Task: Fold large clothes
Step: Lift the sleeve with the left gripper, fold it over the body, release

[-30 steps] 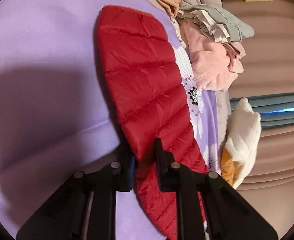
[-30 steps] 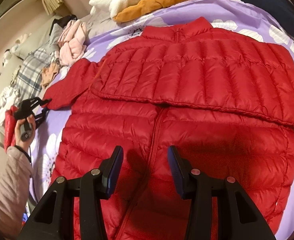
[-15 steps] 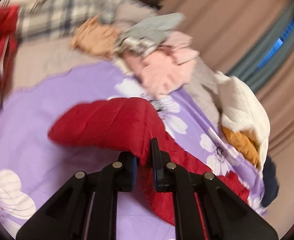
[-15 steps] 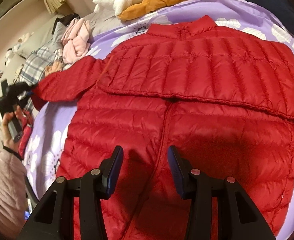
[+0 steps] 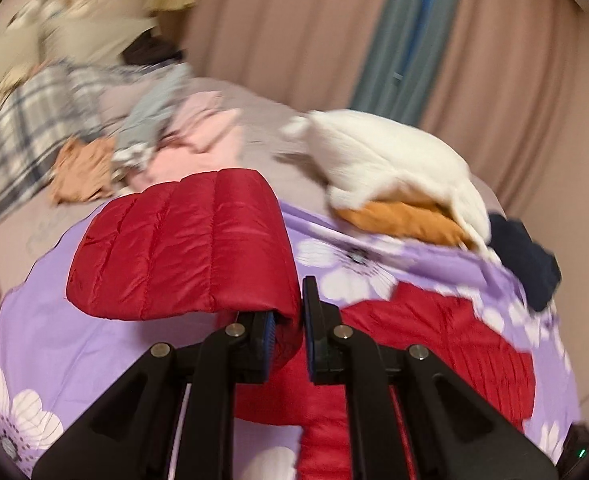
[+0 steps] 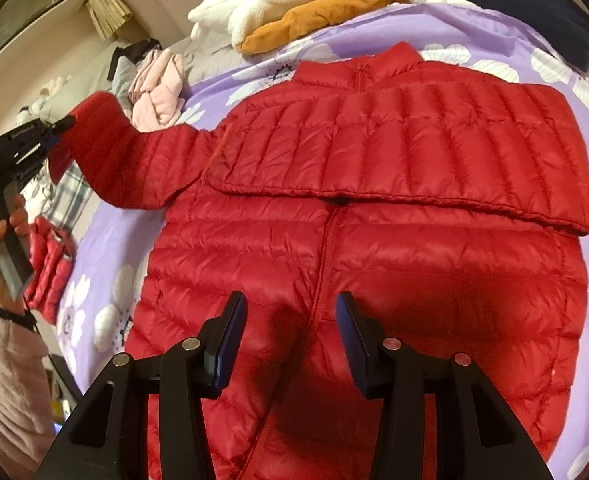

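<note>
A red puffer jacket [image 6: 374,240] lies front up on the purple floral sheet [image 6: 554,72], zip closed. One sleeve [image 6: 414,152] is folded across the chest. The other sleeve [image 5: 182,248] is lifted off the bed, and my left gripper [image 5: 290,308] is shut on it near the cuff. The right wrist view shows that gripper [image 6: 22,148] in a person's hand at the far left, holding the sleeve end up. My right gripper [image 6: 290,304] stands open over the jacket's lower front, one finger on each side of the zip, gripping nothing.
White and orange garments [image 6: 314,0] and a navy one [image 6: 534,12] are piled beyond the collar. Pink clothes [image 6: 158,88] and a plaid cloth [image 5: 26,128] lie to the left. A folded red item [image 6: 50,268] sits by the bed's left edge. Curtains [image 5: 334,40] hang behind.
The left gripper has risen and rolled with the sleeve in it, lifting the sleeve off the sheet. The right gripper has stayed where it was.
</note>
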The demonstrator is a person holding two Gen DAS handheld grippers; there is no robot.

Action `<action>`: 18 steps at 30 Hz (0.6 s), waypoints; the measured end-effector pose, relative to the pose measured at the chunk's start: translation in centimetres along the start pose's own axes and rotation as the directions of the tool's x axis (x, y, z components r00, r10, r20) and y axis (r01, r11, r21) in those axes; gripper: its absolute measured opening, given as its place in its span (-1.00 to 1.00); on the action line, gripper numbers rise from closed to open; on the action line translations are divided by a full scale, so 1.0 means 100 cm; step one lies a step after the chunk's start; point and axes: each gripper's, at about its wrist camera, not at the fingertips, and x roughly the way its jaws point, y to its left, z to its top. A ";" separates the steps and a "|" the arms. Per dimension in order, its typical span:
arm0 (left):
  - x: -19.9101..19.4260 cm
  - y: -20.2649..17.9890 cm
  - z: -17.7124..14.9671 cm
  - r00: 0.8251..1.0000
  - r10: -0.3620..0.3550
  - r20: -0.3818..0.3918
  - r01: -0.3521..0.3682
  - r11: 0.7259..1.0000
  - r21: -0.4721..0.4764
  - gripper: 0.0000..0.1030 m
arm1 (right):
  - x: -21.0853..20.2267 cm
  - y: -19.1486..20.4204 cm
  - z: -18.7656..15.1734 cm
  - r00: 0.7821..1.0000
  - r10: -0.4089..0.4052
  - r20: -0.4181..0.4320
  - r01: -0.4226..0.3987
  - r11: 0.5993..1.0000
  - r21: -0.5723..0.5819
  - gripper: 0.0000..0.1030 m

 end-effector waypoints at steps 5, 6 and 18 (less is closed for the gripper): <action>0.004 -0.070 -0.024 0.999 -0.013 -0.034 0.020 0.971 0.237 -0.79 | -0.015 -0.010 0.000 0.999 -0.002 0.033 0.002 1.000 0.020 -0.10; 0.006 -0.081 -0.031 0.999 -0.016 -0.046 0.029 0.959 0.283 -0.77 | -0.018 -0.012 0.000 0.999 -0.004 0.041 0.003 1.000 0.025 -0.10; 0.051 -0.164 -0.132 0.937 -0.057 -0.346 0.234 0.837 0.495 -0.68 | -0.054 -0.064 -0.012 0.991 -0.070 0.116 0.048 0.983 0.180 -0.10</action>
